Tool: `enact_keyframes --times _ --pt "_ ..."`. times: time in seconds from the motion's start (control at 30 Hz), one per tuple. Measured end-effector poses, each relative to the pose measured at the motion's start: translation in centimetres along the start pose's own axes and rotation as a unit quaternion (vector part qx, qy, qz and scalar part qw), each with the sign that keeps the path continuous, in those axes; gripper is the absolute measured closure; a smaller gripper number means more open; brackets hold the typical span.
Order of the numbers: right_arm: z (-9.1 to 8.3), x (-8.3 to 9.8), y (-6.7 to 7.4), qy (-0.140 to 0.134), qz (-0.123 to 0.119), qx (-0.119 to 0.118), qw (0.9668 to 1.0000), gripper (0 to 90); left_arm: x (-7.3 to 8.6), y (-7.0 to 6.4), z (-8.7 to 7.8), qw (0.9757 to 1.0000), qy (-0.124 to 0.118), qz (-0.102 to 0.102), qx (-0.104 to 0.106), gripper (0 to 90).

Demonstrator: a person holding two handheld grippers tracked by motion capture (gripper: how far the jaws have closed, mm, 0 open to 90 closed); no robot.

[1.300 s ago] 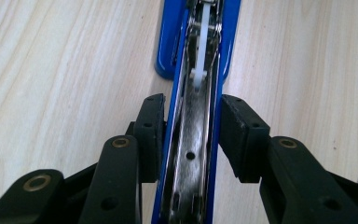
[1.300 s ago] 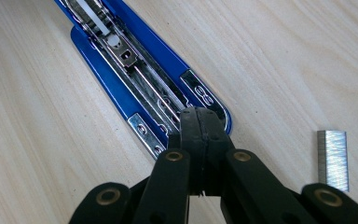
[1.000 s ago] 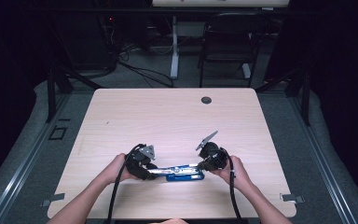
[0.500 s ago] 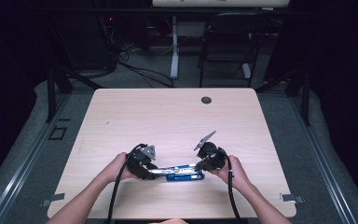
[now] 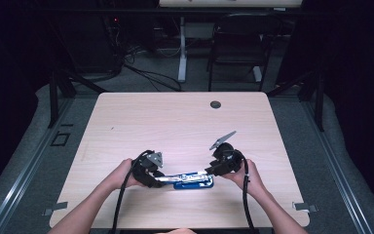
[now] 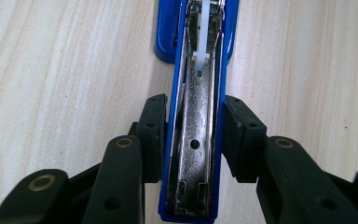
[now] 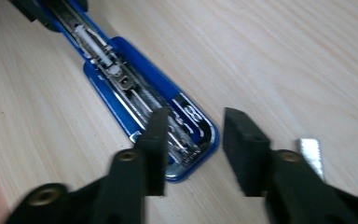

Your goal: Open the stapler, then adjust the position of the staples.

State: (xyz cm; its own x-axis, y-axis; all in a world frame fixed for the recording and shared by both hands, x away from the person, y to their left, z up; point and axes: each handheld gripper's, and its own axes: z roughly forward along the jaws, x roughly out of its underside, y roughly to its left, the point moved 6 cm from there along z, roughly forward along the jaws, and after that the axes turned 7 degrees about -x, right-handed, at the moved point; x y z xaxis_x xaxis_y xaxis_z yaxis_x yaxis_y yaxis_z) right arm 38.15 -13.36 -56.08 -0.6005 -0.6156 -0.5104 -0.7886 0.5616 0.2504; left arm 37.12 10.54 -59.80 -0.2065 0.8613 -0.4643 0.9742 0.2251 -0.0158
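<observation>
A blue stapler (image 5: 191, 181) lies swung open on the wooden table, its metal staple channel (image 6: 196, 140) facing up. My left gripper (image 6: 196, 135) is shut on the stapler's blue sides, both pads pressed against them. It shows at the stapler's left end (image 5: 151, 171) in the high view. My right gripper (image 7: 198, 140) is open, and its jaws have just been opening. The stapler's rounded end (image 7: 186, 140) lies between and below the jaws, untouched by the pads. A short silver strip of staples (image 7: 311, 154) lies on the table beside the right jaw.
A dark round grommet (image 5: 215, 104) sits near the table's far edge. Bare tabletop (image 5: 175, 126) stretches beyond the stapler. A black chair (image 5: 238, 44) and cables stand on the floor behind the table. The person's forearms come in from the near edge.
Both hands stay at the ends of the stapler. The high view shows no clear shift of the stapler or of either gripper.
</observation>
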Motion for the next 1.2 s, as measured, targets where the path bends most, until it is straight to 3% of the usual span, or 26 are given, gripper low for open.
enact_keyframes --times 0.23,0.53,0.67,0.7,0.87,0.93,1.07,1.2 --pt "-1.8 0.7 -2.3 -0.009 0.037 0.048 0.9981 15.7 0.0 0.0 0.0 1.0 0.0 0.001 0.0 63.4" --pt "-3.3 1.7 -4.9 -0.023 0.08 0.078 0.9935 8.5 0.0 0.0 0.0 1.0 0.001 0.003 0.001 63.4" --pt "-3.0 1.6 -5.4 -0.028 0.086 0.082 0.9925 8.3 0.0 0.0 0.0 1.0 0.001 0.003 0.002 63.4" --pt "-3.0 1.6 -5.5 -0.017 0.081 0.082 0.9932 8.7 0.0 0.0 0.0 1.0 0.002 0.002 0.005 63.4" --pt "-2.1 1.2 -6.1 -0.014 0.068 0.084 0.994 14.0 0.0 0.1 0.0 1.0 0.003 0.002 0.001 63.4" --pt "-1.6 1.2 -6.5 -0.018 0.074 0.081 0.9938 14.8 0.0 0.1 0.0 1.0 0.003 0.001 0.001 63.3" --pt "-1.1 1.3 -7.1 -0.007 0.067 0.079 0.9946 21.4 0.0 0.1 0.0 1.0 0.003 0.001 0.001 63.3" --pt "-0.8 1.1 -7.2 -0.013 0.059 0.075 0.9953 31.9 0.0 0.1 0.0 1.0 0.002 0.001 0.002 63.3"
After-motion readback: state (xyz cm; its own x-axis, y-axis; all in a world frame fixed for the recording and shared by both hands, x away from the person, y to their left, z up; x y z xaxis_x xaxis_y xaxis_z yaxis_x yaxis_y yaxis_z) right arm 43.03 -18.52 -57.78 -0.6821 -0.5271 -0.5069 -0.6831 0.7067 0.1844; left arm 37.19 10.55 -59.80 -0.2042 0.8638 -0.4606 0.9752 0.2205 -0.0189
